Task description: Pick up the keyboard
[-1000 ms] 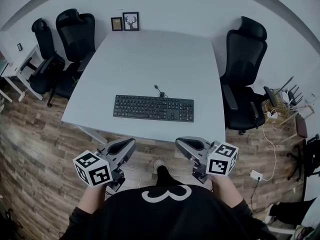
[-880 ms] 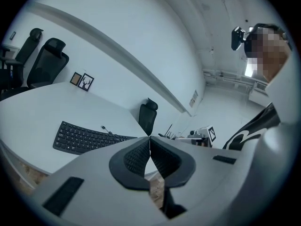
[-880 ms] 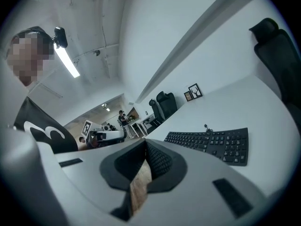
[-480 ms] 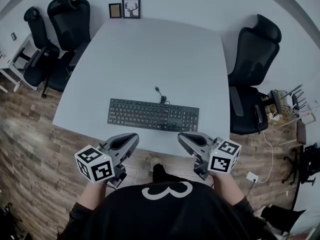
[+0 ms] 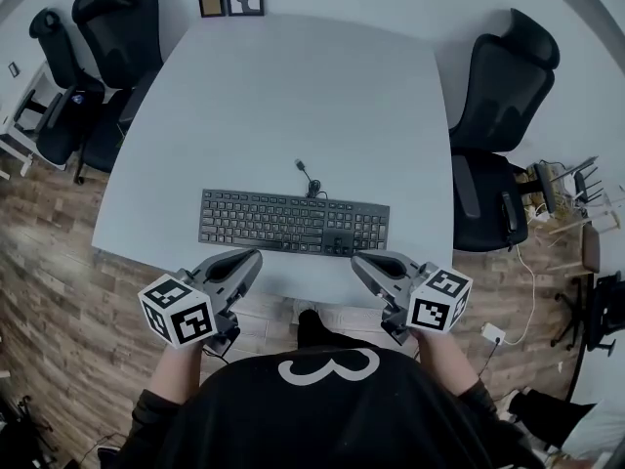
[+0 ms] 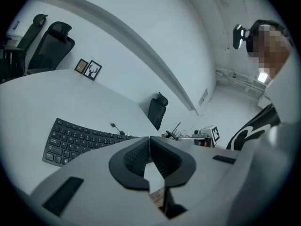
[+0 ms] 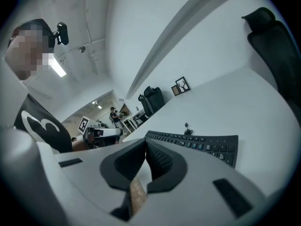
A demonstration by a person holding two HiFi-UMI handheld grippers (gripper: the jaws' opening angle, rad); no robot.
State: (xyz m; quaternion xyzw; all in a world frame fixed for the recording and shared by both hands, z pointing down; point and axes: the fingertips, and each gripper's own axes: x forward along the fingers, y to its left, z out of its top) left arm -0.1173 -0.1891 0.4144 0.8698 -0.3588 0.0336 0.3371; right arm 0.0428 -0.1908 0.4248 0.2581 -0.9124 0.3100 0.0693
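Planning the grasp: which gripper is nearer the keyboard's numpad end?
Right. The right gripper is just short of the numpad end, not touching it; the left gripper is toward the opposite end of the keyboard.

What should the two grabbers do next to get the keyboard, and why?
Probably open both jaws. The left gripper and right gripper are shut and empty, poised at the near edge of the table, just short of the keyboard, which lies flat. Shut jaws could not take hold of its ends.
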